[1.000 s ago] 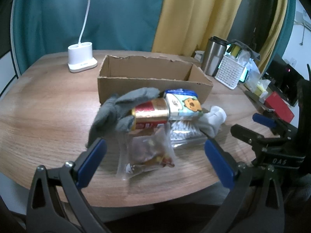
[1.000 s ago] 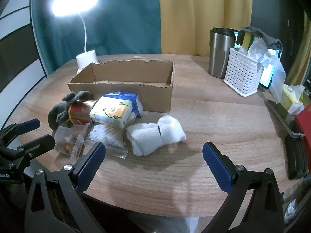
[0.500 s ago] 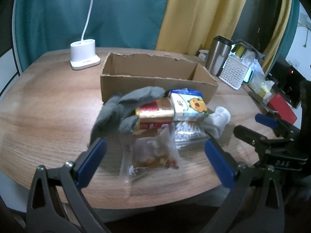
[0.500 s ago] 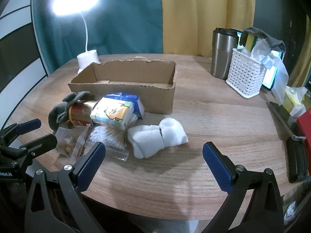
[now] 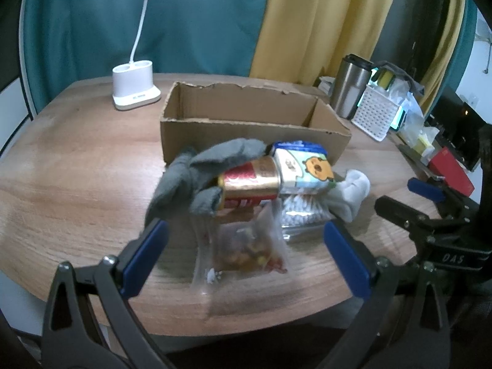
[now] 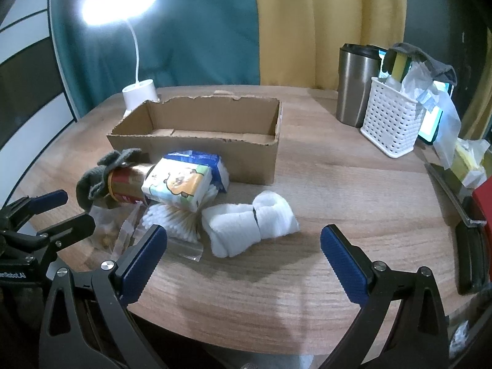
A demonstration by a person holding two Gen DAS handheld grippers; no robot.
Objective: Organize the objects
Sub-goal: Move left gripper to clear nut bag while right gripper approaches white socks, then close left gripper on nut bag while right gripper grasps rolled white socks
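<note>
A brown cardboard box [image 5: 246, 129] sits open in the middle of the round wooden tabletop [image 5: 77, 184], and nothing shows inside it. A little pile of things lies right in front of the box. A gray glove [image 5: 196, 181] is draped over one end of a red and gold can [image 5: 249, 184] that lies on its side. A tissue pack [image 5: 303, 166] with a cartoon animal leans on the other end of the can. Under the tissue pack is a clear bag of cotton swabs [image 6: 172, 215]. A clear snack bag [image 5: 246, 246] lies flat at the near side of the pile. A rolled white sock [image 6: 249, 223] lies beside the swabs, on the pile's right side. The left tongs [image 5: 246, 252] are spread wide open, with the snack bag showing between the blue tips, and they hold nothing. The right tongs [image 6: 243, 256] are wide open too, low over the tabletop just in front of the white sock, and they hold nothing. A white lamp [image 5: 135, 87] stands behind the box on the left. A steel cup [image 6: 356, 84] and a white basket [image 6: 389, 126] full of odds and ends stand far back on the right
</note>
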